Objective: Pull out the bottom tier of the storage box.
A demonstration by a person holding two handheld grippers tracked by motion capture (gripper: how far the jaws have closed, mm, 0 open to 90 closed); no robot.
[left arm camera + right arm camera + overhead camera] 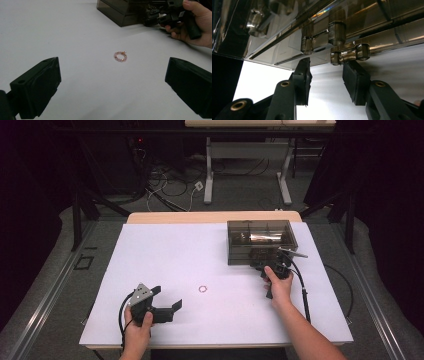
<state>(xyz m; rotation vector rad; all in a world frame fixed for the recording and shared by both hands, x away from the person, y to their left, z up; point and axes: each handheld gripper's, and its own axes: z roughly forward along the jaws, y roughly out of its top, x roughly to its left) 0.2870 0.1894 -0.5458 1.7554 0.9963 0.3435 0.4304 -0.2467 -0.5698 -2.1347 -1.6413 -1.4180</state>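
A smoked box (260,241) is set at the far right of the white desk (165,255), near its back edge, with a bead ring (203,289) lying alone mid-desk and bare room around it. The left claw (167,303) is held wide open and empty near the front edge, the ring seen ahead between its jaws. The right claw (272,265) is at the box's front wall; the right claw view alone shows its part-open jaws either side of the latch (349,53), whether touching cannot be told.
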